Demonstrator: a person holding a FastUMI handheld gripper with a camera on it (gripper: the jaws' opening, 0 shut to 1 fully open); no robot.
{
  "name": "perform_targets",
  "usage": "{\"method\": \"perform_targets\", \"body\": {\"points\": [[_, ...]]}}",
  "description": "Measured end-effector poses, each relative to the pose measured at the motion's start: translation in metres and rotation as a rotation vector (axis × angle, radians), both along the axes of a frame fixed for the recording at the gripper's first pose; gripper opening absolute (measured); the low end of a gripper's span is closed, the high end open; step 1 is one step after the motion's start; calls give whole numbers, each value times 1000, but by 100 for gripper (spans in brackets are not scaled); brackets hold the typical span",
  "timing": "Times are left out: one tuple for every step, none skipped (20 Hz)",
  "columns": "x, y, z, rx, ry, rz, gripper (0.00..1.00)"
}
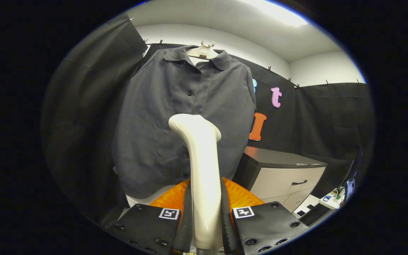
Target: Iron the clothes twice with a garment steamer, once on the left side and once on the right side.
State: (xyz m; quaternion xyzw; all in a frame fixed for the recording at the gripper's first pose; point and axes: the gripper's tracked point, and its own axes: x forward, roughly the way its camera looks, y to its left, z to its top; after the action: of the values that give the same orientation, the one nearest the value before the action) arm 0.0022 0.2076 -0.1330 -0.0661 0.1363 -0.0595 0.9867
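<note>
Your gripper [205, 212] has both fingers pressed against the smooth, cream plastic handle of the steamer [202, 170], which stands upright between them, its long axis vertical and its rounded, bent head turned toward the shirt [175, 117]. The shirt is dark grey, matte cloth with a collar and a button row, hanging from a pale hanger [203, 51] just beyond the steamer head. Beside the shirt stands a cabinet [282, 173] with a dark top and a closed pale drawer; its contents cannot be seen.
</note>
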Motion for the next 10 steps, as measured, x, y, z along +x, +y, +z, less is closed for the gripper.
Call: {"method": "perform_targets", "body": {"points": [[1,4,12,-14,-10,-2,41],[2,8,24,-23,-29,0,41],[4,13,37,-22,-51,10,41],[7,18,50,-13,-76,20,41],[9,21,60,1,-100,26,41],[13,23,71,16,-123,32,41],[16,25,83,29,-149,35,41],[19,29,95,45,-177,42,41],[23,35,107,66,-202,55,41],[29,42,118,84,-222,69,41]]}}
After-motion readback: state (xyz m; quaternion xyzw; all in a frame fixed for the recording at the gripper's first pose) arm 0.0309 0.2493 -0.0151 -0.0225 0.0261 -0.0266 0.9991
